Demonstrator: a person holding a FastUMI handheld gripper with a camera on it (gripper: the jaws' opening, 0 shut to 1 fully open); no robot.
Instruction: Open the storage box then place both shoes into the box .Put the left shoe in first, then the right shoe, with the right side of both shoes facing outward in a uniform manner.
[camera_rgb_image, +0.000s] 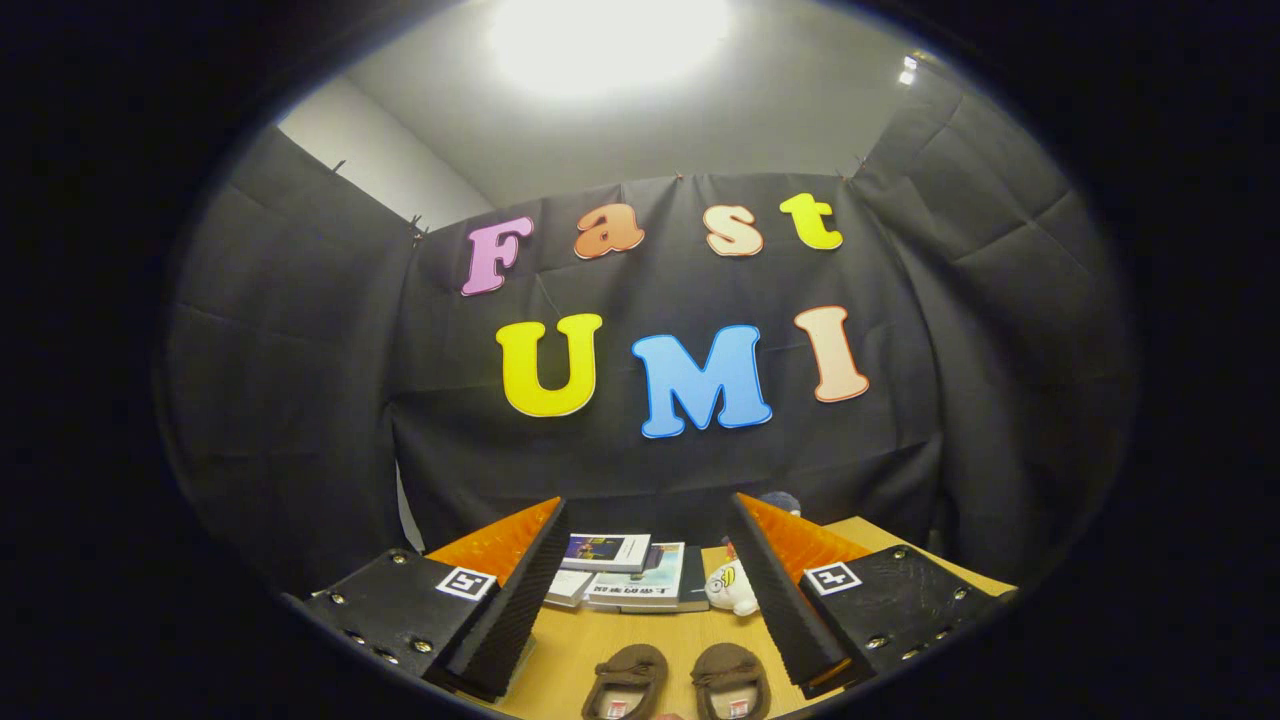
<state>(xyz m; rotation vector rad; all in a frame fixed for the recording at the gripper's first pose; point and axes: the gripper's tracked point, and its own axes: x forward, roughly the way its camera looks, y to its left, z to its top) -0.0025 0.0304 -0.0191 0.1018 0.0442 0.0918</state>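
Two small brown shoes lie side by side on the wooden table (580, 650), toes pointing away from me: one shoe (627, 680) on the left and the other shoe (733, 682) on the right. They sit low between my two fingers, close to me. My gripper (645, 515) is held above the table, open wide, with nothing between its fingers. Its left finger (515, 590) and right finger (785, 590) flank the shoes without touching them.
Beyond the shoes, at the table's far side, lies a small stack of books (625, 575). A white plush toy (732, 588) sits next to the books by the right finger. The black cloth wall stands right behind the table.
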